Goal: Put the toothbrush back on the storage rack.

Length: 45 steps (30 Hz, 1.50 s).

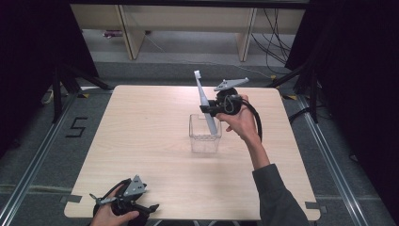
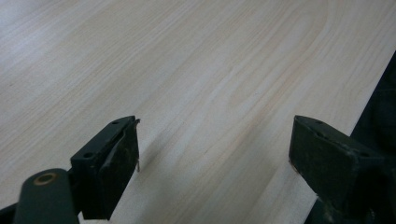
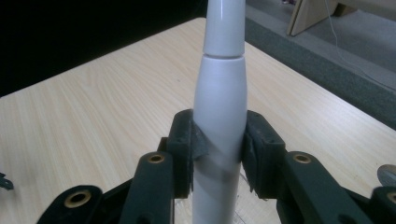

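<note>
Scene: a person works two hand-held grippers at a pale wooden table (image 1: pixel 155 141), forearms entering from the near edge.
Right gripper (image 1: pixel 210 109): jaws closed part-way onto the thick handle of a long white plastic electric toothbrush (image 1: pixel 205 101), pads pressing both of its sides in the right gripper view (image 3: pixel 219 121).
Toothbrush position: tilted, brush end up and away, lower end inside a clear square plastic container (image 1: pixel 205 134) standing near the middle of the table.
Left gripper (image 2: pixel 212 154): jaws spread wide over bare wood with nothing between them, resting at the near left edge of the table in the high view (image 1: pixel 124 200).
Handling: the toothbrush looks rigid, light and glossy, so likely to slip or pivot in the pads; the thick waist of the handle is the surest hold.
Container: looks thin-walled and light, probably easy to tip if the toothbrush leans hard on its rim.
</note>
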Tool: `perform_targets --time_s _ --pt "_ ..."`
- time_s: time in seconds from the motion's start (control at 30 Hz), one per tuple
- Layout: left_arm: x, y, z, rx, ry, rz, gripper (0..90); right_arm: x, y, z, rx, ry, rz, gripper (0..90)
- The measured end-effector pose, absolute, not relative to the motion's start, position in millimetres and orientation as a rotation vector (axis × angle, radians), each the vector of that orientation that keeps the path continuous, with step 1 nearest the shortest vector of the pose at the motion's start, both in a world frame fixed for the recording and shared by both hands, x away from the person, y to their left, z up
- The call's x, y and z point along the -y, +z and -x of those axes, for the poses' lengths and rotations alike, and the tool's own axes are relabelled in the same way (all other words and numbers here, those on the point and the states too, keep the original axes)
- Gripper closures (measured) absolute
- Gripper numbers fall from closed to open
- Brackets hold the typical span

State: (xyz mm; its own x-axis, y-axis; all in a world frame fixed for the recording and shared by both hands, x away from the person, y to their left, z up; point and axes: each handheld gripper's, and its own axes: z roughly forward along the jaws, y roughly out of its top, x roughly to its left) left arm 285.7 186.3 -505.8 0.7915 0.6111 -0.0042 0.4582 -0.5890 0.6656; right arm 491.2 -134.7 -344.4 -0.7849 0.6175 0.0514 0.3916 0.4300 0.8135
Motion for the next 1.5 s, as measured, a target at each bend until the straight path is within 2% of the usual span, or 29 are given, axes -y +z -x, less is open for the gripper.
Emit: perform_targets --time_s 0.87,1.5 --pt "-186.0 -505.7 -285.0 -0.787 0.293 -2.300 15.4 102.8 -398.2 -507.8 -2.573 1.000 -0.854 66.9" --pt "-185.8 -505.6 -285.1 -0.786 0.295 -2.303 15.4 97.3 -417.9 -510.5 -2.642 0.859 -0.930 66.8"
